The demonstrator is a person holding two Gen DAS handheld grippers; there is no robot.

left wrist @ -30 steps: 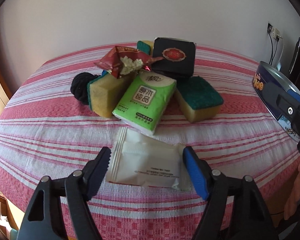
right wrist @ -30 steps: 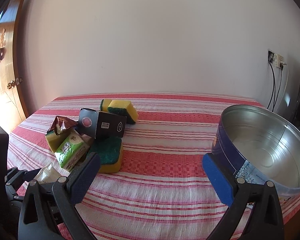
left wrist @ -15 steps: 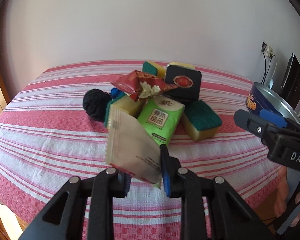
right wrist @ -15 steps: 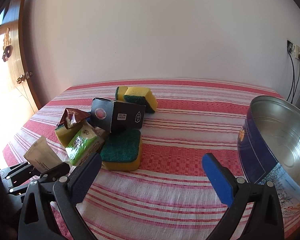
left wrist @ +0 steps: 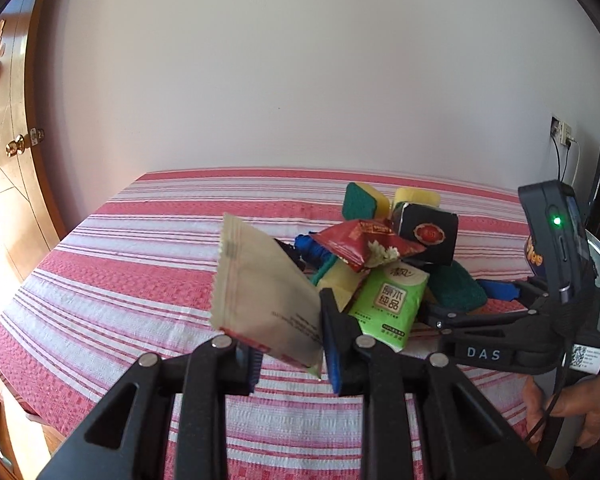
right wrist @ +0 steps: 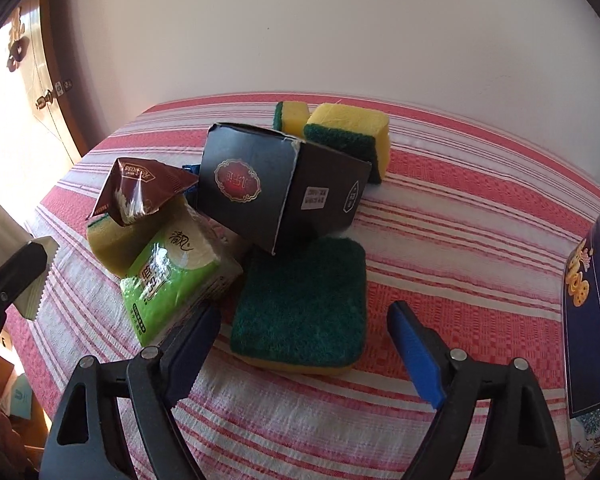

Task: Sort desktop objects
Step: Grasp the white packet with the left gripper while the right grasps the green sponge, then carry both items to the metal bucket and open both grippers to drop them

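Only from the left wrist: left hand-held gripper pinching sachet

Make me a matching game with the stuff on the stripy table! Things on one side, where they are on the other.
Things:
1. beige packet
2. black box
3. green-topped sponge
4. red snack bag

Places:
A. flat on the cloth before the open right claw
B. pinched in the left claw, off the table
C. on top of the pile's left side
D. leaning on the sponge

Pairs: 1-B, 2-D, 3-A, 4-C
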